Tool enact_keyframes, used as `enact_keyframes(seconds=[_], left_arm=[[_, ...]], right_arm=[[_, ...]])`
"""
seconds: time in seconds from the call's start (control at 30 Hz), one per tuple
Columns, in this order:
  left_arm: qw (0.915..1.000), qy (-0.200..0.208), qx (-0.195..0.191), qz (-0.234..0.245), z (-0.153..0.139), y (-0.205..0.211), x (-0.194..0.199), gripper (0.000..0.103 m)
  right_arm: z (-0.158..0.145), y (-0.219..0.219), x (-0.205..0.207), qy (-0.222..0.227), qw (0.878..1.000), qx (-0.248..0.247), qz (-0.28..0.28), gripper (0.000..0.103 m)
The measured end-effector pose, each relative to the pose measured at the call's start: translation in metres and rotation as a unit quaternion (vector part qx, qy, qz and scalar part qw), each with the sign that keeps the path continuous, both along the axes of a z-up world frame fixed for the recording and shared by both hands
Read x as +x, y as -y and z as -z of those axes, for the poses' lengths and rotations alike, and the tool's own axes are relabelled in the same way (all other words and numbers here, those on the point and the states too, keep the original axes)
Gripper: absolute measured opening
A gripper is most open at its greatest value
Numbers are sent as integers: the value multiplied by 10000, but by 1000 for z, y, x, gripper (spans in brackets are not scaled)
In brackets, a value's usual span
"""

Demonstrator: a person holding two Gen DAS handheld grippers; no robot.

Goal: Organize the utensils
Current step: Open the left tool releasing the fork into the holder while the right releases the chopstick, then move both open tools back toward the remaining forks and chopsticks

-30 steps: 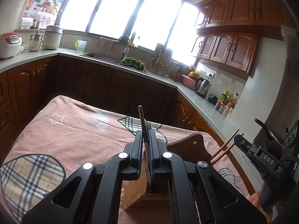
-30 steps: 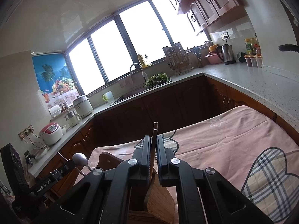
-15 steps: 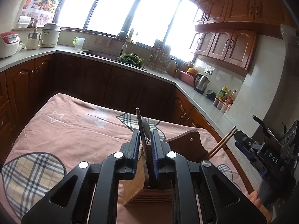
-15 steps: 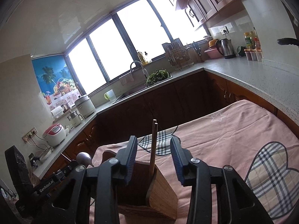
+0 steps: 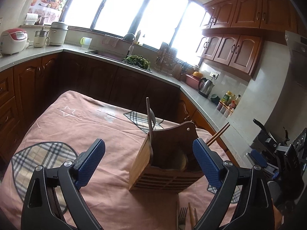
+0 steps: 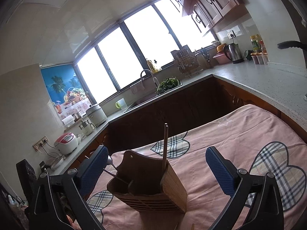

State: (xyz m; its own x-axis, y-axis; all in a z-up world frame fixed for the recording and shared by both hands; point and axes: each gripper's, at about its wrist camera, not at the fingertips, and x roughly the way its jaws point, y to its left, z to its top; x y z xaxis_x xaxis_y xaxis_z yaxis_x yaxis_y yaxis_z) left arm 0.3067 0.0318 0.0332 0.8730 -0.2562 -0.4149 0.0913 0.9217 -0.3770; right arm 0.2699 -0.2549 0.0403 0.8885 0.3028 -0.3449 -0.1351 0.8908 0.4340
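now released, both: left gripper (image 5: 148,160) spread wide and holding nothing, no longer clenched on the spoon (image 5: 150,122); right gripper (image 6: 156,165) wide too, opened more than before. spoon and chopsticks (image 6: 165,145) standing in the wooden holder (image 5: 163,161) on the pink tablecloth (image 5: 86,126). fork (image 5: 182,217) lying near the bottom edge.

Utensil holder (image 5: 165,164) between spread fingers (image 5: 90,161)
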Motion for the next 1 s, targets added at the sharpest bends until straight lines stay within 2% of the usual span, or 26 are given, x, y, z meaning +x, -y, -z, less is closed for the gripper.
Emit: enact_keyframes(seconds=[0.5,1.0], left_arm=[[9992,-393,-13,107,19,-4,-85,97],[9981,-582,-62,172,38,-9,-142,97]], right_arm=[[0,2,-89,-159,9998,-95,-100,103],[17,20,-157,-411,9987,-287,70,103]])
